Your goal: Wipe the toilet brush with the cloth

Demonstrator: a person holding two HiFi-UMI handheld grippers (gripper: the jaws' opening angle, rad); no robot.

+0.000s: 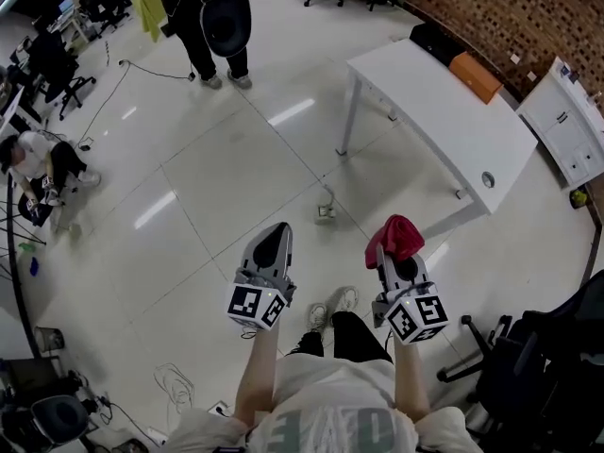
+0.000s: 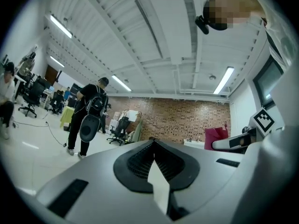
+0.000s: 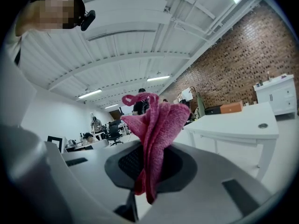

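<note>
My right gripper (image 1: 391, 256) is held level over the floor and is shut on a pink-red cloth (image 1: 395, 237). In the right gripper view the cloth (image 3: 157, 130) stands up bunched from between the closed jaws of that gripper (image 3: 150, 168). The left gripper (image 1: 273, 241) is beside it at the same height, its jaws closed together. In the left gripper view that gripper (image 2: 154, 149) shows only a pale sliver at the seam, and I see nothing gripped. No toilet brush shows in any view.
A white table (image 1: 444, 111) stands ahead to the right, with an orange box (image 1: 475, 76) on it. A white cabinet (image 1: 568, 125) is by the brick wall. A person (image 1: 212, 17) stands far ahead. A black office chair (image 1: 528, 366) is at my right. Cables (image 1: 175, 380) lie on the floor.
</note>
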